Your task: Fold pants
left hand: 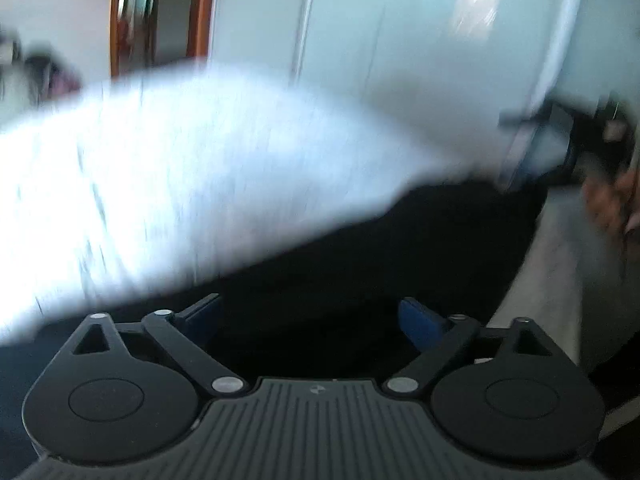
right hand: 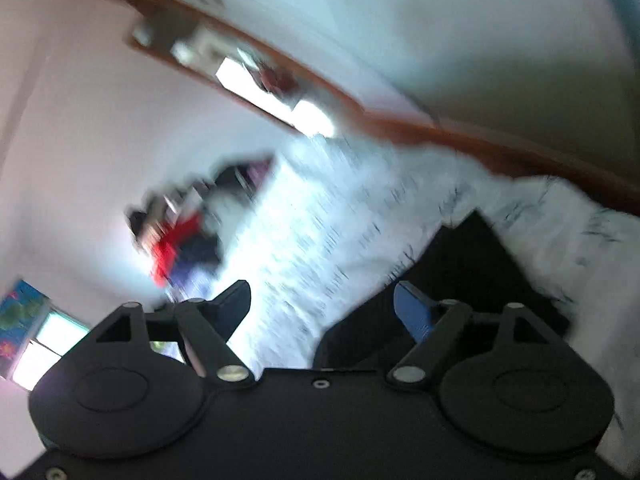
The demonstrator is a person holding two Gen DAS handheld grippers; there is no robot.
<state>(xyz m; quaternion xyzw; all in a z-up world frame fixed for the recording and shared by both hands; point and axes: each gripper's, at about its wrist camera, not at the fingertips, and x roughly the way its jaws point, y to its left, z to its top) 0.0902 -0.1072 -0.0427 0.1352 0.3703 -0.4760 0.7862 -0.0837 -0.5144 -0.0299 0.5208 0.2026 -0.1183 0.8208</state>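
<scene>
Both views are motion-blurred. Black pants (left hand: 400, 240) lie on a white bed cover (left hand: 160, 168) in the left wrist view, right in front of my left gripper (left hand: 310, 316), whose blue-padded fingers stand wide apart over the dark cloth with nothing between them. In the right wrist view the pants (right hand: 472, 264) show as a dark shape at the right, behind the right finger. My right gripper (right hand: 322, 304) is open, tilted, and empty over the white cover (right hand: 320, 220). The other gripper (left hand: 592, 140) with a hand shows at the far right of the left wrist view.
A white wardrobe (left hand: 400, 40) and a wood-framed doorway (left hand: 160, 12) stand behind the bed. A pile of red and dark clothes (right hand: 180, 244) lies at the far end of the bed. A wooden frame (right hand: 360, 108) crosses the right wrist view.
</scene>
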